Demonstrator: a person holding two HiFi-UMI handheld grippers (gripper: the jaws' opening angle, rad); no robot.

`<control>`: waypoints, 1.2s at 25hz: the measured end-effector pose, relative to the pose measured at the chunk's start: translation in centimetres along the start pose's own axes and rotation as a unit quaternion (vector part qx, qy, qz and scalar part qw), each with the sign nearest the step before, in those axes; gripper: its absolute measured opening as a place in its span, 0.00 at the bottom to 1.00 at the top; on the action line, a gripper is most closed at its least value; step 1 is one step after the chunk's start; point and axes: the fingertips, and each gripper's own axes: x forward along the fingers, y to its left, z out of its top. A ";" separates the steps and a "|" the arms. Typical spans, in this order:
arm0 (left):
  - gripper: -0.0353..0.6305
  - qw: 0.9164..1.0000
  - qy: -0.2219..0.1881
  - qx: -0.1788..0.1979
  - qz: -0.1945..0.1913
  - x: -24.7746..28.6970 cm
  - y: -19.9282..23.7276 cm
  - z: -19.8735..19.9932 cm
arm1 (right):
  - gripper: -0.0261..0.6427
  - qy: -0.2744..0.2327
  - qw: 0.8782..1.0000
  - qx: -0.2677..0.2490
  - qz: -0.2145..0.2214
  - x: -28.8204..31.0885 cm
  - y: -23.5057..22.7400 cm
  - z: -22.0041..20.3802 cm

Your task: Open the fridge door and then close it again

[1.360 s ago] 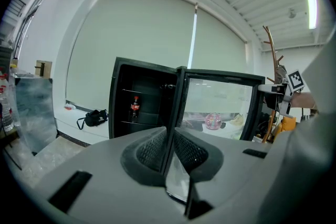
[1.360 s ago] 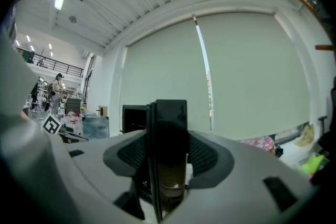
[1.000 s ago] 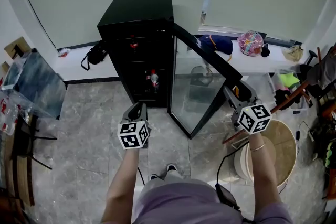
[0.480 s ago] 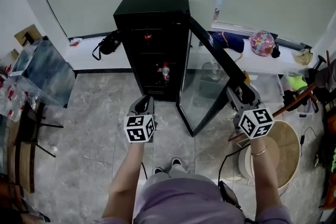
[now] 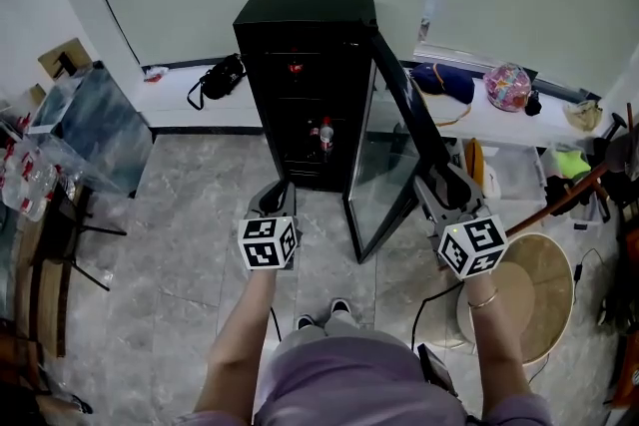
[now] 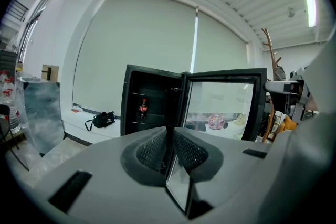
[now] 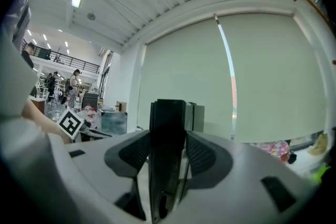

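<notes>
The black fridge stands against the far wall with its glass door swung out to the right. A bottle stands on a shelf inside. My right gripper is at the door's free edge. Its jaws have just been closing, and in the right gripper view the dark door edge fills the gap between the pads of the right gripper. My left gripper hangs in front of the open fridge, shut and empty. In the left gripper view the left gripper points at the fridge.
A black bag lies on the white ledge left of the fridge. A pink helmet and clutter sit on the ledge at right. A round wooden stool stands right of me, and wrapped goods with a chair are at left.
The right gripper has moved left with the door edge, so the door stands at a narrower angle to the fridge. The left gripper has drifted a little toward the fridge.
</notes>
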 end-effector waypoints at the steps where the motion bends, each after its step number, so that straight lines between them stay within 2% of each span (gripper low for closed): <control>1: 0.12 1.000 0.000 0.000 0.002 -0.2 0.1 0.0 | 0.36 -0.001 1.000 0.000 0.005 0.1 0.4 0.1; 17: 0.12 0.999 -0.012 -0.009 0.032 -2.7 2.8 0.7 | 0.32 0.003 0.998 -0.014 0.060 2.1 6.3 0.8; 30: 0.13 1.000 -0.023 -0.017 -0.002 -2.8 1.8 0.6 | 0.30 -0.008 0.993 -0.032 0.116 5.0 10.3 1.7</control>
